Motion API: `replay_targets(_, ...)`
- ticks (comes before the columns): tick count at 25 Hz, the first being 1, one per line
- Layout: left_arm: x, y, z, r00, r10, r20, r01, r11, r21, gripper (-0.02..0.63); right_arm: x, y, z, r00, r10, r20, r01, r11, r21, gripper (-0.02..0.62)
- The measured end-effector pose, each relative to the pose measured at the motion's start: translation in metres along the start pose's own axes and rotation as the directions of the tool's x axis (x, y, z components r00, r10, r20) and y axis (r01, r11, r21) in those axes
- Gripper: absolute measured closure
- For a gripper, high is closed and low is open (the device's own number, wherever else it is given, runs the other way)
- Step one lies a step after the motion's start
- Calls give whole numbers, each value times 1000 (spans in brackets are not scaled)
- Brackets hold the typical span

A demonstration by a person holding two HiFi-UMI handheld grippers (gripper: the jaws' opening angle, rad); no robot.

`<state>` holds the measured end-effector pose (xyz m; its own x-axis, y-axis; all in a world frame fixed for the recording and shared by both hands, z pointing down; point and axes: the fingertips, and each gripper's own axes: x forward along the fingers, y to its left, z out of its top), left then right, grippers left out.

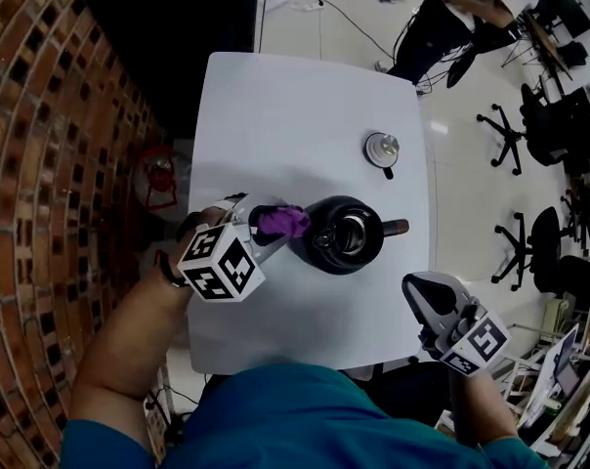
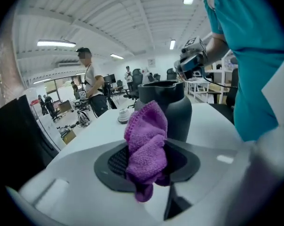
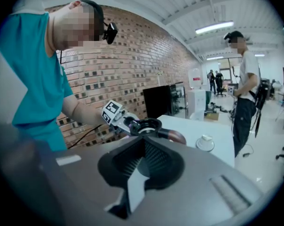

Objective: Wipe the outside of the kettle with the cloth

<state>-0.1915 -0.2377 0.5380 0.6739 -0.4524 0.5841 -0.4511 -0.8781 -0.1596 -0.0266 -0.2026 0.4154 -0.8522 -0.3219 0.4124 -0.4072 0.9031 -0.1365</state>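
Head view: black kettle (image 1: pixel 346 234) stands near the middle of the white table (image 1: pixel 275 115), top open, round squat body. Its lid (image 1: pixel 381 149) lies apart, farther up the table. Brownish handle (image 1: pixel 395 228) sticks out toward the right side. Left gripper (image 1: pixel 273 225) holds the purple cloth (image 1: pixel 283 223) right against the kettle's left flank. Right gripper (image 1: pixel 427 306) hangs off near the table's front right corner, well apart from the kettle.

Left gripper view: fingers (image 2: pixel 116 161) clamped on a bunched wad of cloth. It's a soft, nubby terry weave with a loose tail drooping below. Kettle wall is directly behind it, matte dark and smooth; touching or just short of it, cannot tell.

Right gripper view: fingers (image 3: pixel 156 159) pressed together on nothing. Ribbed dark pads, kettle rim and handle seen beyond.

Handling, my read: the cloth is light and limp, so it needs a firm pinch on the bunch to keep a pad facing the wall. The kettle looks rigid and smooth and is probably empty, so it is likely to slide or turn under sideways rubbing. The handle is the sensible place to steady it, since the curved body gives poor purchase.
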Motion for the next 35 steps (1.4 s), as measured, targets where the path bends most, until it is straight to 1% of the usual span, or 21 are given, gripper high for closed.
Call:
replay_targets(2,8,2,-10,998,-8,-61,11,998,64,448,2,-12,-5,1000,16,4,-16,1000,2,592)
replay_targets(5,21,0,-32,987,-15,-160,41,987,158,448,4,-27,-10,1000,28,12,-28,1000,8,592)
replay_targets(7,31,-5,-44,978,-28,-206,67,981,183,448,3,-30,-14,999,37,10,-37,999,15,592)
replay_targets(9,37,-6,-52,972,-45,-233,91,977,191,448,0,-33,-17,999,37,10,-37,999,24,592)
replay_targets(11,33,1,-52,967,-58,-249,114,969,217,448,-4,-38,-17,999,31,16,-31,999,33,592)
replay_targets(13,18,21,-40,969,-46,-245,110,961,254,448,-11,-44,-16,999,20,24,-21,999,39,592)
replay_targets(15,3,43,-17,973,-39,-228,107,950,295,448,-17,-51,-15,999,6,35,-7,999,46,592)
replay_targets(17,1,51,6,971,-63,-230,141,930,340,448,-22,-57,-16,999,-6,39,4,999,50,592)
replay_targets(18,4,48,12,966,-87,-245,176,913,368,448,-23,-59,-17,999,-9,38,7,999,52,592)
replay_targets(21,23,33,6,939,-149,-309,280,854,440,448,-24,-63,-24,999,-16,32,14,998,63,592)
replay_targets(23,36,29,-7,927,-168,-335,317,827,463,448,-24,-65,-28,999,-20,32,17,997,70,592)
replay_targets(25,47,27,-19,919,-175,-352,336,816,470,448,-25,-68,-32,999,-24,32,22,997,79,592)
replay_targets(29,63,25,-39,908,-183,-377,354,817,455,449,-27,-74,-41,999,-36,30,33,994,104,592)
replay_targets(31,68,23,-47,897,-205,-391,378,815,439,449,-27,-78,-43,998,-40,39,35,992,118,592)
replay_targets(32,67,25,-48,891,-228,-393,393,820,416,449,-28,-80,-44,998,-43,46,37,991,127,592)
replay_targets(33,65,29,-45,886,-260,-384,407,833,375,449,-29,-83,-44,997,-47,55,39,989,140,592)
replay_targets(34,61,36,-37,883,-298,-362,416,854,313,449,-31,-86,-44,997,-53,64,43,987,155,592)
replay_targets(35,57,45,-25,882,-341,-326,424,875,234,449,-33,-90,-44,996,-60,73,47,984,171,592)
